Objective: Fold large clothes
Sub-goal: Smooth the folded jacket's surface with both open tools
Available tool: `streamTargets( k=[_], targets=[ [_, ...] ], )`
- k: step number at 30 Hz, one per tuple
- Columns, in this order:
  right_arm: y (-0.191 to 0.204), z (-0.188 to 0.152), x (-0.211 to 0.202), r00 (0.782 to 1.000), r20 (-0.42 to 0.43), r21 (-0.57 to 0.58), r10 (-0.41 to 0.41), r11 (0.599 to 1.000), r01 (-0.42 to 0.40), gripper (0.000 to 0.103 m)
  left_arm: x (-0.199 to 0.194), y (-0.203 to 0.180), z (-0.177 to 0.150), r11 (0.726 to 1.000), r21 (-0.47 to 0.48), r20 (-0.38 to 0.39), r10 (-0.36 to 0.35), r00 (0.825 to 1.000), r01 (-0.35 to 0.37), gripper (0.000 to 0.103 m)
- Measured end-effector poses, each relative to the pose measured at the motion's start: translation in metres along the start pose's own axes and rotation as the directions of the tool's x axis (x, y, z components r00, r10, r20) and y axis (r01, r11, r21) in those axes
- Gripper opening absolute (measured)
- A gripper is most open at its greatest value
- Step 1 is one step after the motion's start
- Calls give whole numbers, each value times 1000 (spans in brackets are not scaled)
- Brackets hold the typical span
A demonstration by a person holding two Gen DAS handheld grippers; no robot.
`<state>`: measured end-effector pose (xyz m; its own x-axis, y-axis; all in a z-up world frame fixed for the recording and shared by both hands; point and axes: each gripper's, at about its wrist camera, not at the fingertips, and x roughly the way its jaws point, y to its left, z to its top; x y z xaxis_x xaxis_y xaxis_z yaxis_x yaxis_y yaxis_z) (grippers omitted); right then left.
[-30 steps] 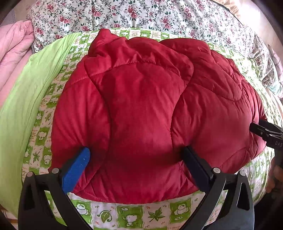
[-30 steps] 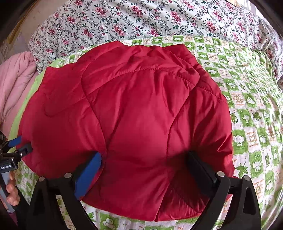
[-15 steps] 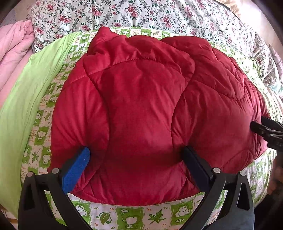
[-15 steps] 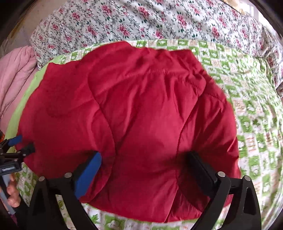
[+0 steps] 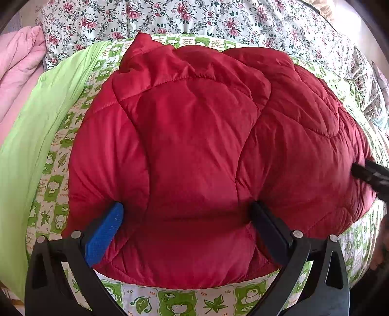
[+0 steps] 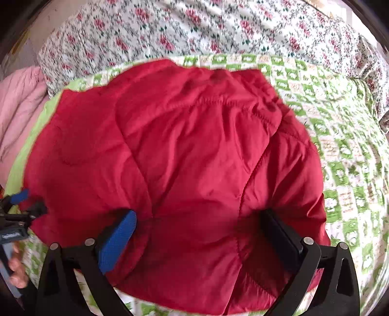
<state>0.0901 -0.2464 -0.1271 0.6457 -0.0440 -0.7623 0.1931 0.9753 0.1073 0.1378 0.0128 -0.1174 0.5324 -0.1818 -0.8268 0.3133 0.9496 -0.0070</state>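
Note:
A red quilted padded jacket (image 5: 194,150) lies folded into a thick bundle on a green and white patterned bedspread (image 5: 177,301). My left gripper (image 5: 187,214) is open, its jaws wide apart, pressed against the near edge of the jacket, with the fabric bulging between the fingers. My right gripper (image 6: 199,218) is also open and wide, set against the jacket (image 6: 184,155) from the right near side. Each gripper shows at the edge of the other's view: the right one (image 5: 372,175), the left one (image 6: 22,206).
A floral sheet (image 5: 218,19) covers the far part of the bed. A light green cloth (image 5: 31,136) and a pink quilt (image 5: 17,63) lie at the left. The patterned bedspread (image 6: 352,158) stretches out to the right of the jacket.
The jacket's far edge has shifted slightly away and the bundle looks more compact. The right wrist view is blurred, so that gripper is moving. Both grippers stay open.

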Motion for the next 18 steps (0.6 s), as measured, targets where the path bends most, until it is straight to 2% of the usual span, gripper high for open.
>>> streamTargets(
  k=[2,5,9,13,18],
  targets=[
    [3,5,-13,999,27,13,45,999,-45,97,0,0,0,1000,1,1,1,1000,-1,103],
    [10,20,-16,998,33,-2,47,999,-47,96,1,1,2,1000,1,-8,3,1000,-3,103],
    [7,35,22,998,-56,-5,11,1000,-11,99,2,2,8,1000,2,-19,-5,1000,5,103],
    [-1,38,43,998,-65,-5,1,1000,-2,103,8,3,15,1000,5,-26,-8,1000,8,103],
    [-3,42,45,997,-72,1,3,1000,-3,103,6,3,18,1000,0,-31,-3,1000,3,103]
  ],
)
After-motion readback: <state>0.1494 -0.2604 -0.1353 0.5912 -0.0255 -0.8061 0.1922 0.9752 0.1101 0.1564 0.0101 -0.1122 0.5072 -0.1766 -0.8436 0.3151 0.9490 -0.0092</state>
